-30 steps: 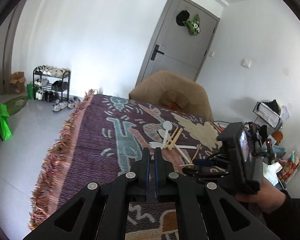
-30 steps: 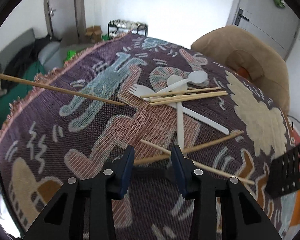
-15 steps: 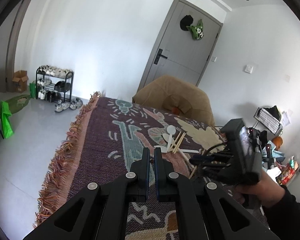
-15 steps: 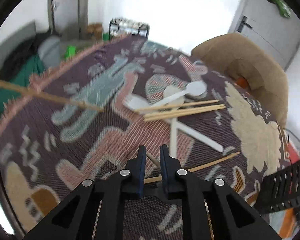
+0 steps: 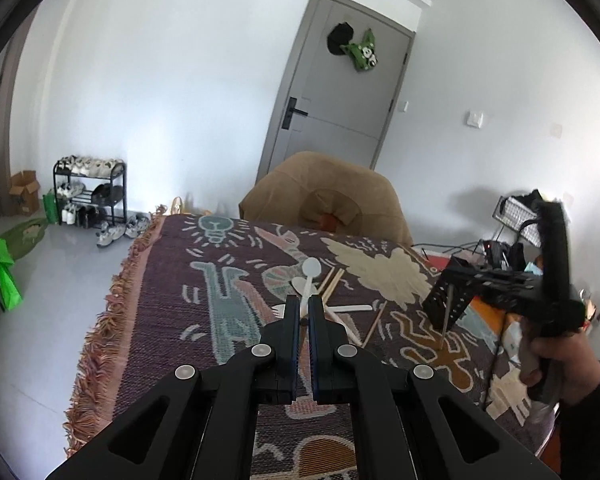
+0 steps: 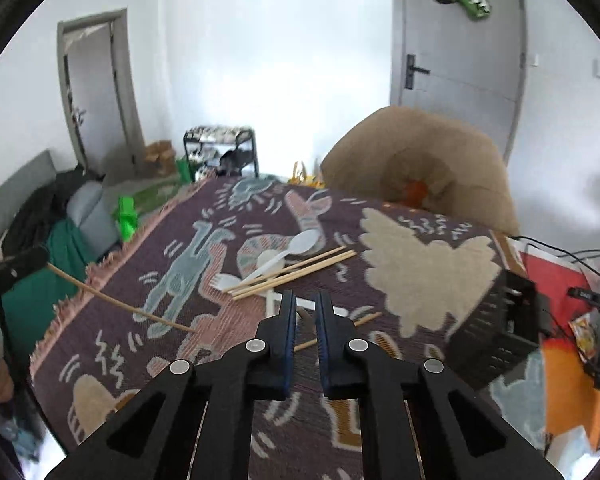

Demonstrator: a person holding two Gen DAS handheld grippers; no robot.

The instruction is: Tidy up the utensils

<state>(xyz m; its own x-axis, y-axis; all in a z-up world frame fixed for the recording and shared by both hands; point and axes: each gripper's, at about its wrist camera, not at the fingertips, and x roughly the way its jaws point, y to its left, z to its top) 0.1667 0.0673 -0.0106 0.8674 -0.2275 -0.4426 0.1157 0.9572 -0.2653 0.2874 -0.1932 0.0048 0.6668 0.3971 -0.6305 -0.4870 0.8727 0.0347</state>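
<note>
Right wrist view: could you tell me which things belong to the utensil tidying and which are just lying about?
Job: chopsticks, white spoon, white fork, black mesh holder.
Lying about: brown chair, shoe rack, green bag, cardboard box.

No legible text (rug motifs only)

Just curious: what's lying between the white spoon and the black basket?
Right wrist view: chopstick ends beside the spoon, then bare patterned cloth up to the basket.
</note>
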